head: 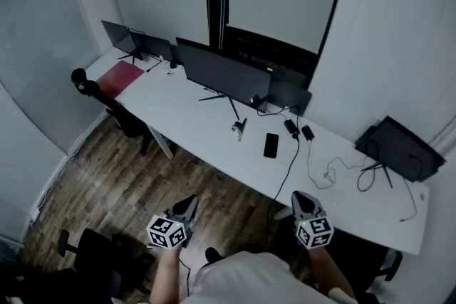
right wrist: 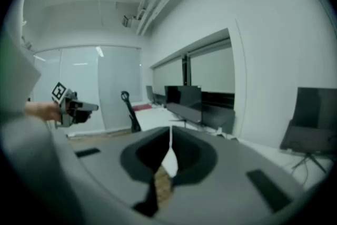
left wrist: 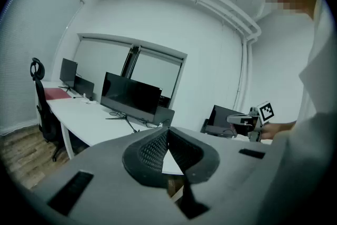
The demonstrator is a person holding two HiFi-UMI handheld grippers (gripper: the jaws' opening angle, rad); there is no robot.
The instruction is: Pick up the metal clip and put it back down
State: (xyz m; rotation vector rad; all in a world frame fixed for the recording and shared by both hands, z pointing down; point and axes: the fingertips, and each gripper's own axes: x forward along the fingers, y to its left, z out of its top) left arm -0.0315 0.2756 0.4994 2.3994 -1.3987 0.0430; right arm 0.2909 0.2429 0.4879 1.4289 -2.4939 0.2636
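both of my grippers were shut tight and had nothing in them. in the left gripper (left wrist: 167,131) view the two dark pads met in one thin line, and the right gripper (right wrist: 170,137) looked the same in its own view. i held them low in front of me, over the wood floor (head: 107,167), well away from the long white desk (head: 192,126).

the small shiny thing that i took for the metal clip (head: 240,128) lay on the desk, near the thin foot of the big monitor (head: 224,75), with a black phone (head: 271,145) just beside it to the right. it was too small from there for me to see how it lay.

a few things could have gone wrong, i thought. if i reached in with shut jaws, i would only push the clip along the smooth desk. the clip looked small and hard, so it could slip out of the pads or flip away if i caught just its edge. the monitor foot and the black cable (head: 291,166) were close, so a wide or fast reach could bump them or the phone. and if i let go too high, the clip could bounce off the desk.
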